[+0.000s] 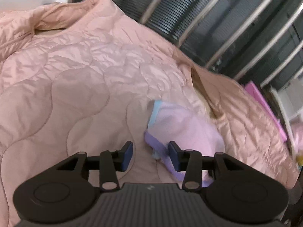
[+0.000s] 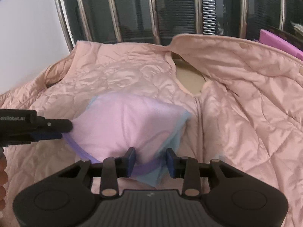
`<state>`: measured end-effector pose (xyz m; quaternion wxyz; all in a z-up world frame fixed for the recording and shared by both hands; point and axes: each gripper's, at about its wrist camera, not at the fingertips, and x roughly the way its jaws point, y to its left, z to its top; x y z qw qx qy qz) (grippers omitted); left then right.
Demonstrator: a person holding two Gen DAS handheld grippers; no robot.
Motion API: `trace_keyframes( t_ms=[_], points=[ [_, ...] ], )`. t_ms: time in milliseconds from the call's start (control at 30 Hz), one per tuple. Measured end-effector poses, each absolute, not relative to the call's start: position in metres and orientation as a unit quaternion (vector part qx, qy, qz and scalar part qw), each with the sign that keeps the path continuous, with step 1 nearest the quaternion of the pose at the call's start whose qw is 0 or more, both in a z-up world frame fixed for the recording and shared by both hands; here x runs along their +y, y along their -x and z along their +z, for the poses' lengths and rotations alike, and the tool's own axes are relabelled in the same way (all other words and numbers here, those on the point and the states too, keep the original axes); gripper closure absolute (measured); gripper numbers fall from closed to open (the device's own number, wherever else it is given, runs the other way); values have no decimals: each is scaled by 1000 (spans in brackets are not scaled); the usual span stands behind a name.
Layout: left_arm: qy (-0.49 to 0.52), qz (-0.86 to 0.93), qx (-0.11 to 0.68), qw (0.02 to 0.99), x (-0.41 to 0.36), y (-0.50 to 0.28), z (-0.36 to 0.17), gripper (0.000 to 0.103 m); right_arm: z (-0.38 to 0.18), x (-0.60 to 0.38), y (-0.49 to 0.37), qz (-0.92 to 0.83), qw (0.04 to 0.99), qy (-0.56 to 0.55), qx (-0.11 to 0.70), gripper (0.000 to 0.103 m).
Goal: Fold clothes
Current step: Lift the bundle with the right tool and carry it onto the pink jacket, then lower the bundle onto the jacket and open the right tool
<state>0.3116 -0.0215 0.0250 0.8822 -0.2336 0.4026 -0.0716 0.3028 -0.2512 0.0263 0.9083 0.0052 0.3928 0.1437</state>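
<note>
Where it lies bunched, pink garment [image 2: 123, 121] shows blue, purple trim.

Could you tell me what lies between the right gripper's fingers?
The small pink garment's purple-and-blue hem lies between the right gripper's fingers, seen in the right wrist view.

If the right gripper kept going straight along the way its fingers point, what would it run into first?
Most likely the small pink garment: its purple and blue edge already lies between the right gripper jaws, which stand apart. Beyond it lies the quilted pink jacket. Whether the pads touch the cloth is unclear.
</note>
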Motion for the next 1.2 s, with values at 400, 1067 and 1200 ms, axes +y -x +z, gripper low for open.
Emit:
trace_keyframes(
  t_ms=[400, 1067, 1200],
  points=[
    [162, -112, 424, 884, -38, -308, 29, 54, 44, -243, -290, 173, 915, 29, 363, 63],
    [293, -105, 426, 850, -28, -310, 9, 99, 27, -237, -295, 178, 907, 49, 379, 59],
    [319, -107, 408, 849, -18, -306, 13, 101, 27, -238, -295, 180, 906, 48, 380, 60]
  ],
)
